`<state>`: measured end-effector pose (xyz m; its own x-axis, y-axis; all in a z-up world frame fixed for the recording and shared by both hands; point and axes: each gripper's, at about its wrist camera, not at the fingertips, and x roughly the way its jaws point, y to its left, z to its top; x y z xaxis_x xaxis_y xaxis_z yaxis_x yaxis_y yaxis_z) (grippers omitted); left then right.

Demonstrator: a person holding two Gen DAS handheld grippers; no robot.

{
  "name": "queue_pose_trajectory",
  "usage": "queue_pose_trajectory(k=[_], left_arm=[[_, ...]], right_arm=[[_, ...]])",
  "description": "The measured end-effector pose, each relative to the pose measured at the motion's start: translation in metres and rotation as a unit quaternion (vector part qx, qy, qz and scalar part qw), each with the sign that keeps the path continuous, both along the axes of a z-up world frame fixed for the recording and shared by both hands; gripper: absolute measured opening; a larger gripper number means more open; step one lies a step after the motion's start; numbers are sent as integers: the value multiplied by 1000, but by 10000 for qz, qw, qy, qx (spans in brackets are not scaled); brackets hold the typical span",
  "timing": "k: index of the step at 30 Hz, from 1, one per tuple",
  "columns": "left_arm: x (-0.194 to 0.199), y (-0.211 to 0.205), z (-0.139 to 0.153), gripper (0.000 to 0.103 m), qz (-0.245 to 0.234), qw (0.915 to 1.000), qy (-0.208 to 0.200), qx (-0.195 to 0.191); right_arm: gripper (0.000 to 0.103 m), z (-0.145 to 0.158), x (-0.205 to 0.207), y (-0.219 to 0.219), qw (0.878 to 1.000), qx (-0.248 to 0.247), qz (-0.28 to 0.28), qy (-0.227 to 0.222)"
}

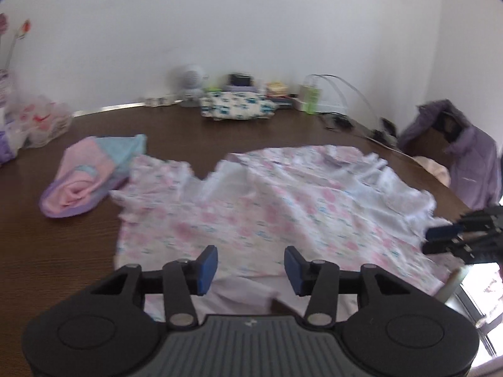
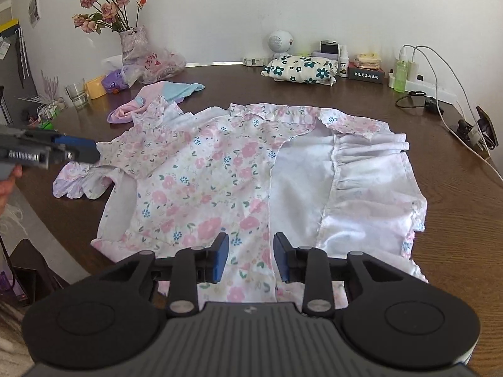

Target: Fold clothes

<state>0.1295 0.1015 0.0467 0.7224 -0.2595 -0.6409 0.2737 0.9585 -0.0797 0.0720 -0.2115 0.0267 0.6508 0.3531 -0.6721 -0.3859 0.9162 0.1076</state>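
Floral dress [image 2: 220, 169] flat beneath both grippers' parted fingers [image 2: 220, 259] (nothing gripped)

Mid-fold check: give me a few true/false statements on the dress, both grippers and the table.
1. The floral dress lies spread on the table. True.
2. The right gripper is clamped on a glass. False: its jaws stand apart over the dress.
3. The left gripper is open. True.
4. The dress is fully folded. False: it is still spread out, one side turned to show the white lining.
5. A pink and blue garment lies beyond the dress. True.
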Motion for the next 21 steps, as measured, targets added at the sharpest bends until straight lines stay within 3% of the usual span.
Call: queue_pose_trajectory(k=[3, 7, 11, 15, 17, 18, 21], left_arm=[[49, 34, -2, 43, 520, 9982, 281, 90], [104, 59, -20, 39, 630, 9948, 798, 0], [133, 62, -40, 38, 590, 9949, 786, 247], [145, 67, -49, 37, 499, 9962, 703, 86], [147, 67, -50, 12, 415, 9967, 699, 28], [146, 66, -50, 5, 389, 9968, 691, 51], [141, 61, -48, 5, 554, 9963, 487, 430]], right_arm=[[31, -9, 20, 19, 9999, -65, -28, 113], [31, -19, 39, 42, 9997, -182, -61, 148], [31, -24, 44, 52, 9998, -181, -67, 97], [36, -27, 45, 54, 9998, -143, -95, 82], [37, -27, 44, 57, 9997, -211, -67, 61], [37, -27, 44, 58, 9997, -247, -58, 50], [37, -27, 42, 61, 9993, -361, -60, 6]])
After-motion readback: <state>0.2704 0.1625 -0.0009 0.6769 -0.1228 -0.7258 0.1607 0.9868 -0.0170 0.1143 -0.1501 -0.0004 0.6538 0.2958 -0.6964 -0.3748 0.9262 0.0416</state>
